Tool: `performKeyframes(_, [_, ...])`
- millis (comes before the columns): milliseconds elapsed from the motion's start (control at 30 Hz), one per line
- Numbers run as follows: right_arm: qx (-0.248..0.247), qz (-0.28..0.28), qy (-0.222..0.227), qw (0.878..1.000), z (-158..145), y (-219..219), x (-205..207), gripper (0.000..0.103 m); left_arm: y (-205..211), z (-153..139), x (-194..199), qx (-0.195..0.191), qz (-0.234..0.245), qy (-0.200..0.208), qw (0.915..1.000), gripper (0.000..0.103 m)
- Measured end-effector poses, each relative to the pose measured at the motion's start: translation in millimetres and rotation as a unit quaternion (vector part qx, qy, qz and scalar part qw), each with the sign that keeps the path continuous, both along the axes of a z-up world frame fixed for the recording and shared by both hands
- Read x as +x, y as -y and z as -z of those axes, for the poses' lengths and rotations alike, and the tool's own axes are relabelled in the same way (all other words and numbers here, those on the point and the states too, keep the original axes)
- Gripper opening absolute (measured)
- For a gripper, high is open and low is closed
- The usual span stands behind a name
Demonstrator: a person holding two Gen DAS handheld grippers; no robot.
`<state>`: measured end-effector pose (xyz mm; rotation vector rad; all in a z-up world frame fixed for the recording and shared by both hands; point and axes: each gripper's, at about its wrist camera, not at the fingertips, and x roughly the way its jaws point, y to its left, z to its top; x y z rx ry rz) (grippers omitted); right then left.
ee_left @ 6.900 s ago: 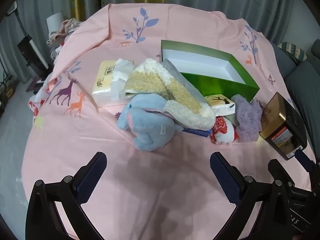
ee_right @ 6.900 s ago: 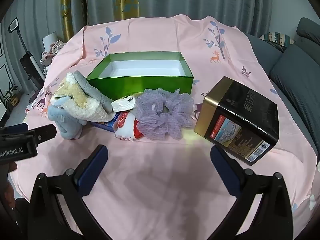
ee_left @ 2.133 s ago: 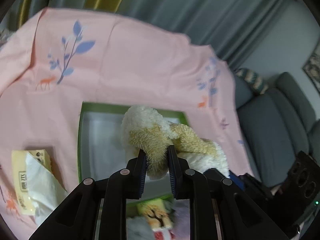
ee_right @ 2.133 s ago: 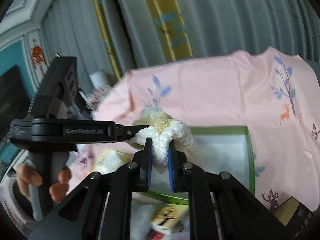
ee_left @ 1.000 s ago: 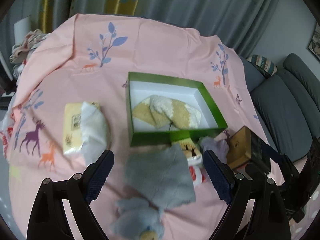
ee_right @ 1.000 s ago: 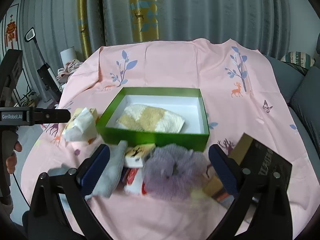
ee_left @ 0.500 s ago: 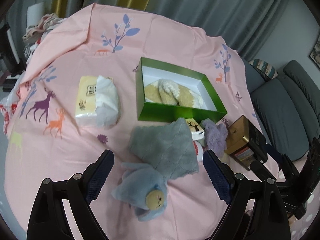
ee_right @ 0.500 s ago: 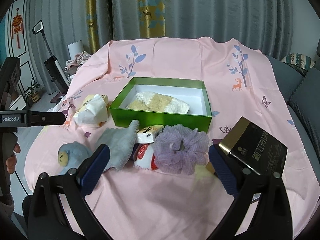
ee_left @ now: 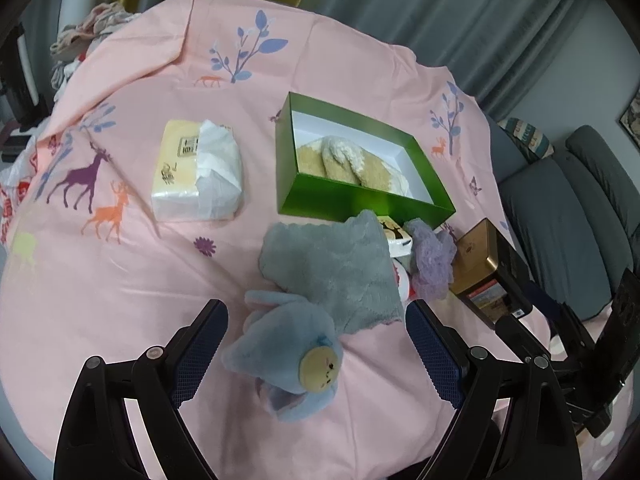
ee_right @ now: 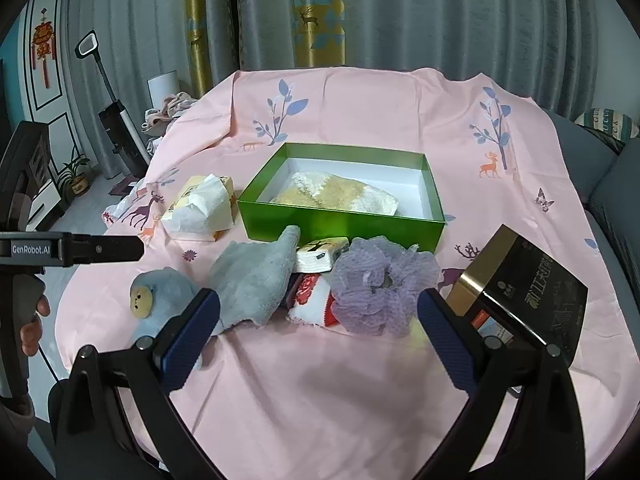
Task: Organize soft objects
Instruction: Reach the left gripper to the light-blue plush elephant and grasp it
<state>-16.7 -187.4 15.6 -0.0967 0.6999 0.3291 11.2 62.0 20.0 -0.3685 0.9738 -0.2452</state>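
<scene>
A green box (ee_left: 348, 200) (ee_right: 340, 220) stands on the pink tablecloth with a cream and tan fluffy towel (ee_left: 352, 164) (ee_right: 340, 196) lying inside it. In front of the box lie a grey cloth (ee_left: 332, 272) (ee_right: 252, 276), a blue plush toy (ee_left: 292, 356) (ee_right: 156, 300) and a purple scrunchie (ee_left: 432, 260) (ee_right: 380, 292). My left gripper (ee_left: 316, 352) is open just above the plush toy, which lies between its fingers without touching them. My right gripper (ee_right: 316, 340) is open and empty, just short of the grey cloth and the scrunchie.
A yellow tissue pack (ee_left: 196, 168) (ee_right: 204, 204) lies left of the box. A black and gold tin (ee_left: 488, 268) (ee_right: 528, 292) rests at the right. Small white packets (ee_right: 320, 256) sit between cloth and scrunchie. A grey sofa (ee_left: 568, 216) stands beyond the table's right edge.
Both grippers have drawn back from the box and sunk a little toward the table. The plush toy now sits between the left gripper's fingers. Both stay open.
</scene>
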Motion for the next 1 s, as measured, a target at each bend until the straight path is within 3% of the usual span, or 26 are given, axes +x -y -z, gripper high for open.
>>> performKeyframes(200, [0.001, -0.009, -0.012, 1.000, 6, -6, 0, 0.099, -9, 17, -7, -0.011, -0.003, -0.014, 0.9998, 0.091])
performKeyframes(400, [0.039, -0.050, -0.028, 0.998, 17, -15, -5, 0.099, -23, 32, -14, -0.038, -0.018, -0.027, 0.9987, 0.091])
performKeyframes(633, [0.067, -0.127, -0.062, 0.988, 43, -50, -14, 0.099, -24, 37, -6, -0.073, -0.017, -0.025, 0.9969, 0.091])
performKeyframes(1000, [0.111, -0.183, -0.107, 0.971, 76, -89, 2, 0.097, -18, 58, 9, -0.080, -0.001, -0.059, 0.9950, 0.091])
